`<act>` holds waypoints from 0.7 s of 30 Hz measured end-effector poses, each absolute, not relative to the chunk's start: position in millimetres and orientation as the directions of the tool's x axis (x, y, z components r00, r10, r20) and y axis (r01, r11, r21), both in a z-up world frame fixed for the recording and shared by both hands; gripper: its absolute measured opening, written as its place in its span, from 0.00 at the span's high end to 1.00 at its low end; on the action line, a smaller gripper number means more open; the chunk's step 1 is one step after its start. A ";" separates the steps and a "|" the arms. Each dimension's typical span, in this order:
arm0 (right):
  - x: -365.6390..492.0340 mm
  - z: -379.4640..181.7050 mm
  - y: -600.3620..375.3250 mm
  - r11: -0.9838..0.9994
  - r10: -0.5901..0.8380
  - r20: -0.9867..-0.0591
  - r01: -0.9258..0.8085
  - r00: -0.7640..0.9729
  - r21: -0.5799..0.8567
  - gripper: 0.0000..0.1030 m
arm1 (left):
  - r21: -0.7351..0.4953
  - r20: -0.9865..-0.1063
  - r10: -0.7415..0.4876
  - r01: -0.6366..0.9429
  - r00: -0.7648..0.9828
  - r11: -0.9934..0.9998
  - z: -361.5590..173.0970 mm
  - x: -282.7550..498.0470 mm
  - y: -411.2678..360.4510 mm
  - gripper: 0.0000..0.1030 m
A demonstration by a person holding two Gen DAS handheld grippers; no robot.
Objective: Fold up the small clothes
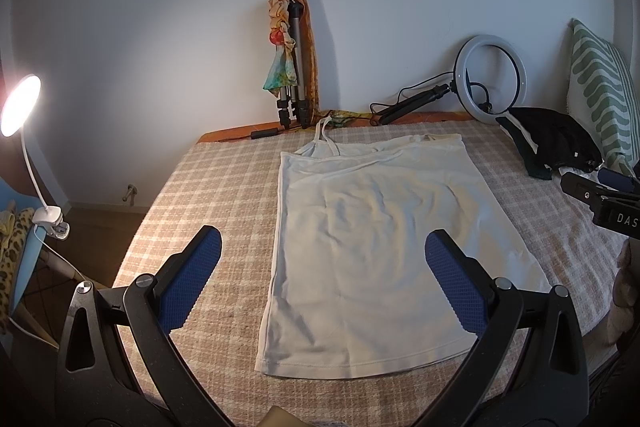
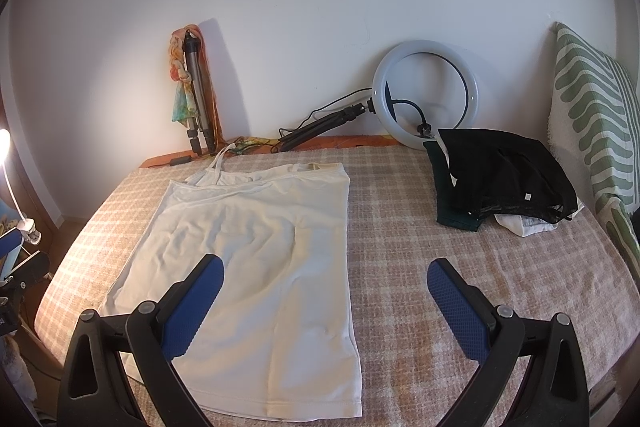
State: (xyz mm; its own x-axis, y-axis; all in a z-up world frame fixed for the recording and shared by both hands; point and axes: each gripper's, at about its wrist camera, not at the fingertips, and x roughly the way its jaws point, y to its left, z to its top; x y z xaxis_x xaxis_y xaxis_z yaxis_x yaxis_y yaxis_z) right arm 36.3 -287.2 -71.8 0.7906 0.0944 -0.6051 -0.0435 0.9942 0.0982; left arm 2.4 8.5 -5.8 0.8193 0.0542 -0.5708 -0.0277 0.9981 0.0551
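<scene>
A white strappy top point(image 1: 372, 239) lies flat on the checked bed cover point(image 1: 224, 187), straps toward the wall and hem toward me. My left gripper point(image 1: 322, 247) is open and empty, held above the top's near left part. In the right wrist view the same top point(image 2: 256, 251) lies left of centre. My right gripper point(image 2: 326, 273) is open and empty, above the top's right edge and the cover point(image 2: 500, 259). The right gripper's body point(image 1: 600, 199) shows at the right edge of the left wrist view.
A pile of dark clothes point(image 2: 500, 175) lies at the back right beside a green-patterned pillow point(image 2: 592, 123). A ring light point(image 2: 426, 93) and a folded tripod with cloth point(image 2: 196, 95) lean on the wall. A lit clip lamp point(image 1: 20, 105) stands left of the bed.
</scene>
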 end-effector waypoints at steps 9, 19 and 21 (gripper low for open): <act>45.2 -67.5 -270.3 0.994 0.098 -0.593 -0.054 0.799 0.092 0.00 | 0.056 -0.577 0.066 -0.041 0.814 0.998 -13.2 -3.7 29.7 0.00; 57.9 -66.8 -232.8 0.997 0.070 -0.585 -0.070 0.808 0.024 0.00 | 0.057 -0.625 0.101 -0.083 0.774 0.995 -27.3 3.0 51.1 0.00; 59.8 -67.0 -226.9 0.997 0.070 -0.576 -0.073 0.815 0.017 0.00 | 0.051 -0.637 0.100 -0.088 0.765 0.995 -32.9 4.9 56.4 0.00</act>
State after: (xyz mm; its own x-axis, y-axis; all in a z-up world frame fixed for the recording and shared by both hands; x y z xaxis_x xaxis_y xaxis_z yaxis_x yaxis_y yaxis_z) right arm 59.8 -226.9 -67.0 0.8148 0.0696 -0.5755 -0.0733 0.9972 0.0168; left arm 4.9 56.4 -32.9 0.7646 0.0998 -0.6367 -0.0877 0.9949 0.0506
